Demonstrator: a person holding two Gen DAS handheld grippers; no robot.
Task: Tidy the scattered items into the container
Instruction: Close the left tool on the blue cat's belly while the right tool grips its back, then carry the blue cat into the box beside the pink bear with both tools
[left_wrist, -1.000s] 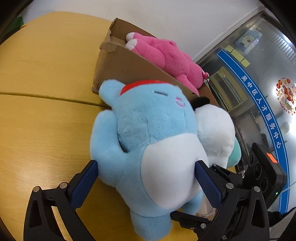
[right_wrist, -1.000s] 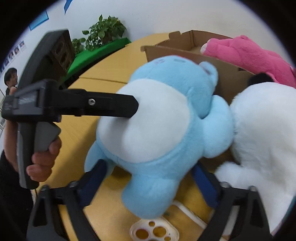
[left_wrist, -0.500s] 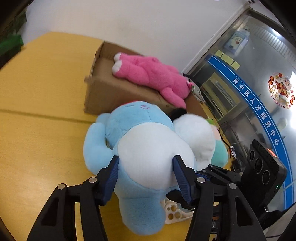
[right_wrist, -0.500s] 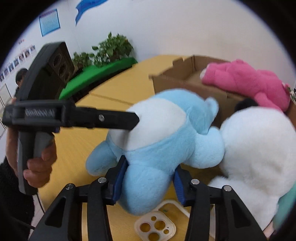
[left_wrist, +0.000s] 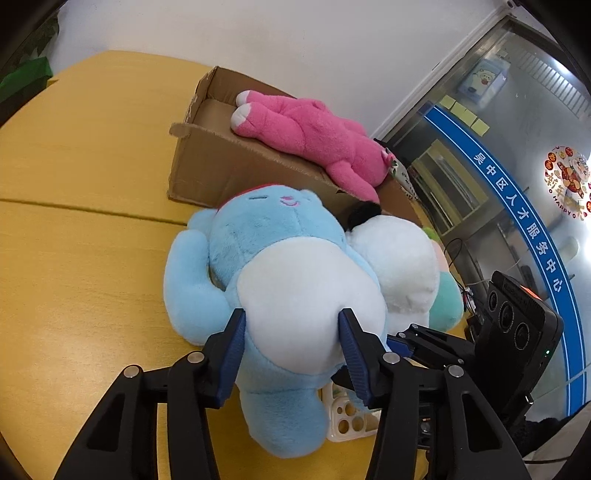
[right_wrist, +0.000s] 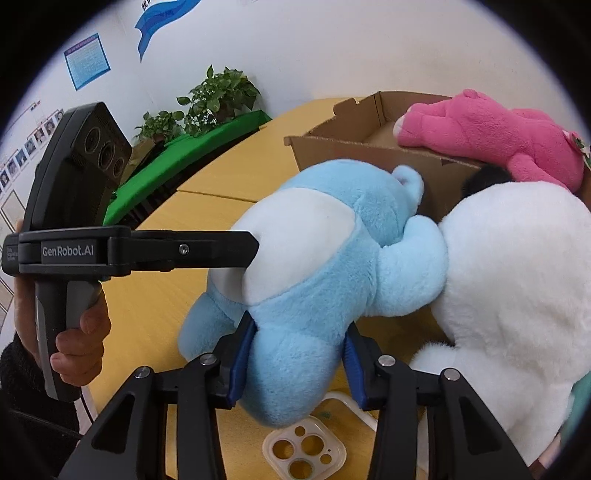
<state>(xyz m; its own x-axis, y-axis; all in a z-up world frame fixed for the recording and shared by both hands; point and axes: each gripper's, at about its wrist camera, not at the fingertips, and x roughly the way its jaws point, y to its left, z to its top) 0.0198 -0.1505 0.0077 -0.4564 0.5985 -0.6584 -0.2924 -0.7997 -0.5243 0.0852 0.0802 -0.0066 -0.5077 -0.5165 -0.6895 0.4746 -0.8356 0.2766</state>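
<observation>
A light blue plush toy (left_wrist: 258, 258) with a white belly lies on the yellow table against the cardboard box (left_wrist: 221, 162). My left gripper (left_wrist: 291, 345) is shut on its white belly. My right gripper (right_wrist: 295, 363) is shut on one blue leg of the same toy (right_wrist: 332, 258). A pink plush (left_wrist: 314, 140) lies over the box's rim, also seen in the right wrist view (right_wrist: 498, 136). A white plush (left_wrist: 399, 258) rests against the blue toy's side and fills the right of the right wrist view (right_wrist: 517, 295).
A clear phone case (right_wrist: 306, 454) lies on the table (left_wrist: 92, 258) under the blue toy's legs. A green plush part (left_wrist: 448, 302) shows behind the white plush. Potted plants (right_wrist: 218, 96) and a green surface stand beyond the table's far edge.
Both grippers have closed from wide open onto the blue plush, the left on its belly, the right on its leg. The view has drawn back and up slightly.
</observation>
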